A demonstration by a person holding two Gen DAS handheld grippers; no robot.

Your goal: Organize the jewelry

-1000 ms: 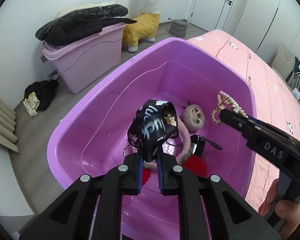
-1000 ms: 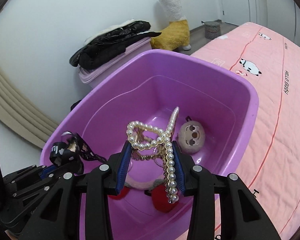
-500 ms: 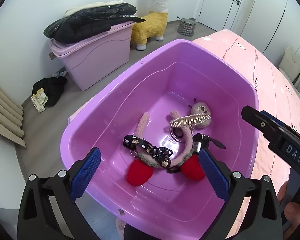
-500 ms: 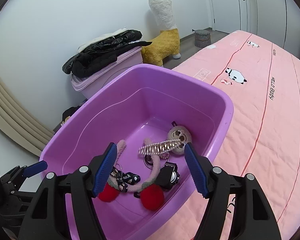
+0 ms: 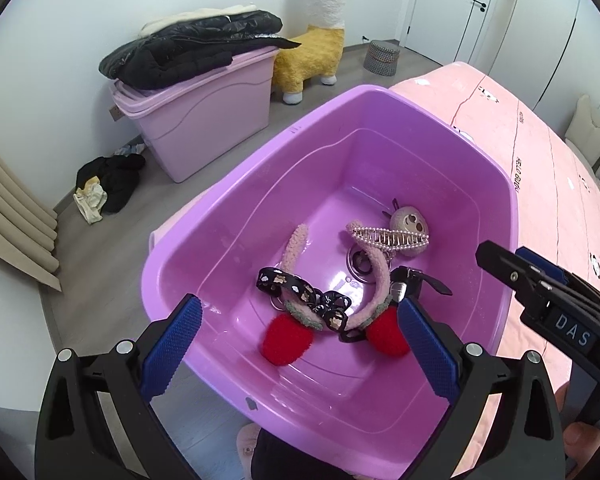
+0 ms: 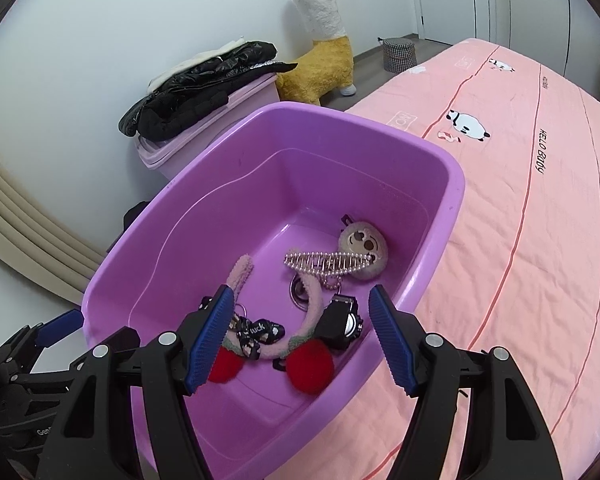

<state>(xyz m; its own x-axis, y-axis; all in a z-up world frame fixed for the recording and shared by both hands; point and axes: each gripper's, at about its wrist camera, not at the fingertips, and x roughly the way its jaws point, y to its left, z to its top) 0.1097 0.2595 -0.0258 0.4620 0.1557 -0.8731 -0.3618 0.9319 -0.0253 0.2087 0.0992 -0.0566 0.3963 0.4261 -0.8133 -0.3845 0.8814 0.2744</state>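
- Now both claws are hovering empty over the purple tub [image 5: 380, 96], which is sitting on the pink bed [image 6: 540, 240].
- A second ago the left claw [image 5: 296, 344] was pinching the black printed ribbon [image 5: 300, 292]; its jaws are now standing spread wide with nothing between the pads.
- That ribbon is lying on the tub floor, draped across the fuzzy pink headband [image 5: 374, 264] beside the red pompoms [image 5: 286, 340].
- The right claw [image 6: 300, 336] was gripping the pearl hair clip [image 6: 328, 260] a second ago; its jaws are now parted and bare too.
- The clip is resting across the headband's top and against the round plush charm [image 6: 364, 248], near the far end of the tub.
- A black watch [image 6: 340, 324] is also lying in the tub, just beside one pompom.
- So two pieces have just been dropped in together, and every accessory in view is sitting inside the tub, loosely piled rather than sorted.
- I judge this drop finished: no loose jewelry is showing on the bed within these views, so either the gathering is nearly done or the next piece is lying out of sight.
- The pieces are overlapping, so any later pick could drag a neighbour along, the ribbon and headband especially.
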